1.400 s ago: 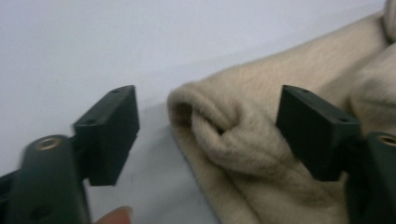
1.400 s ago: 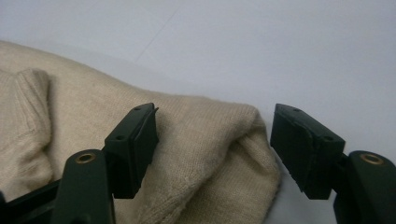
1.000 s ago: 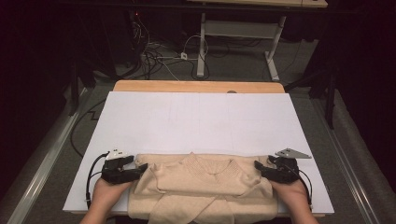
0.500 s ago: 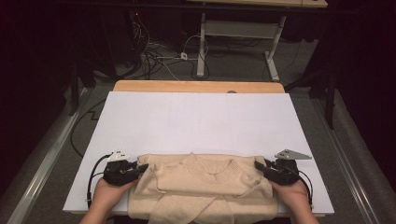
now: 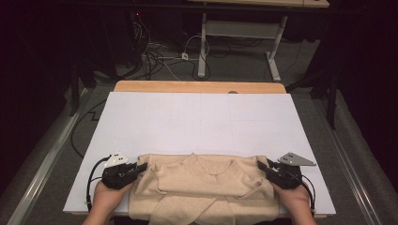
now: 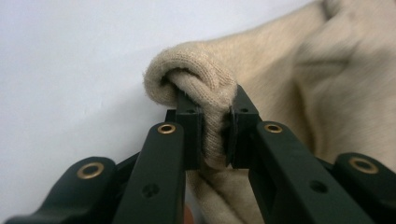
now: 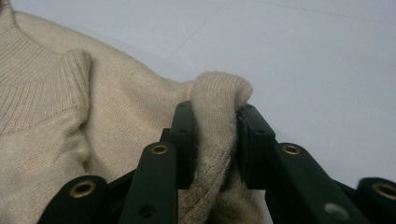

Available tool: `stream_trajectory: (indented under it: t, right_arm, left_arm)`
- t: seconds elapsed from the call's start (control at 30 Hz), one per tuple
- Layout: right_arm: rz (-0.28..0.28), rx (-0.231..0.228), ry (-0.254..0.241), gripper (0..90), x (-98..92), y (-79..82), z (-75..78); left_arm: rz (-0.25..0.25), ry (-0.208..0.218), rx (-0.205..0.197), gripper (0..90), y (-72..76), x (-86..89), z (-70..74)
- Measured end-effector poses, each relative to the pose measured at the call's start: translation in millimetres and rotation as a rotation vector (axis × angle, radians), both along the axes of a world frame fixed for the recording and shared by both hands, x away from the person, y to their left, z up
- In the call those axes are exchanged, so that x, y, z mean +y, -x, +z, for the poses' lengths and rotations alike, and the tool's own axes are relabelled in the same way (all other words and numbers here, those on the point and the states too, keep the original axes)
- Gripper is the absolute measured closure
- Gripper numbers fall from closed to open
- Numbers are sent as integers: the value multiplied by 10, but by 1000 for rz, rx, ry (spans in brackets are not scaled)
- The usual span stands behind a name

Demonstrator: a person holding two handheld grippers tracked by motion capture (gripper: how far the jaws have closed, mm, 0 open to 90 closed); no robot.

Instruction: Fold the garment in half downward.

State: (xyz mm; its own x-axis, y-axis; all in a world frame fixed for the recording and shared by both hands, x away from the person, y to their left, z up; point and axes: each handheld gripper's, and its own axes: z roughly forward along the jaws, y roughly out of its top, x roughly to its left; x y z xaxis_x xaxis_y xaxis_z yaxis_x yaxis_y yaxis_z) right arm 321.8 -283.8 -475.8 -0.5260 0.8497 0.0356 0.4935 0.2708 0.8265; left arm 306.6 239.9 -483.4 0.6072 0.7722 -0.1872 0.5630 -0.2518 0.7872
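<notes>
Surface: a white sheet point(image 5: 202, 126) covers the table; a strip of bare wood point(image 5: 197, 86) shows along the edge farthest from the sweater.
Room: dark; grey floor beyond the table, with a tangle of cables point(image 5: 159, 58) and the white legs of another bench point(image 5: 234, 33).
Sweater: a beige knit sweater point(image 5: 206, 187) lies flat at the near edge of the sheet, collar pointing toward the wood strip, its lower part folded and hanging past the near edge.
Left gripper: the left gripper point(image 5: 142, 166) is at the sweater's left shoulder; its jaws have just been closing and now pinch a rolled fold of knit point(image 6: 205, 93).
Right gripper: the right gripper point(image 5: 261, 166) is at the sweater's right shoulder; its jaws have just been closing and now clamp a bunched fold point(image 7: 217, 107).
Open room: the sheet beyond the collar is bare up to the wood strip; both grippers sit near the sheet's side edges.
Views: the 2 gripper views show the pads pressing the cloth; the high view shows both of the person's hands and the sweater's whole width.
</notes>
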Motion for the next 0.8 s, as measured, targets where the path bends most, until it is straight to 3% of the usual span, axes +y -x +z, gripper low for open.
stream_trajectory:
  t: [0.1, 0.2, 0.3, 0.43, 0.6, 0.8]
  right_arm:
    - [-1, -27, 12, 719, 18, 29, 4]
    - [-10, -31, -13, 721, 2, 43, 13]
    - [-22, -42, -38, 729, -18, 64, 39]
    - [-24, -88, -39, 735, -9, 96, 163]
    - [-15, -109, -45, 739, 23, 48, 336]
    - [-13, -112, -18, 741, 73, -171, 453]
  left_arm:
    - [10, -9, -43, 772, 44, -31, 76]
    - [15, -18, -78, 773, 78, -50, 132]
    - [20, -23, -105, 774, 99, -53, 181]
    - [29, -17, -124, 779, 94, -49, 245]
    - [28, -55, -124, 783, 6, -69, 331]
    - [47, -87, -142, 786, -209, -100, 415]
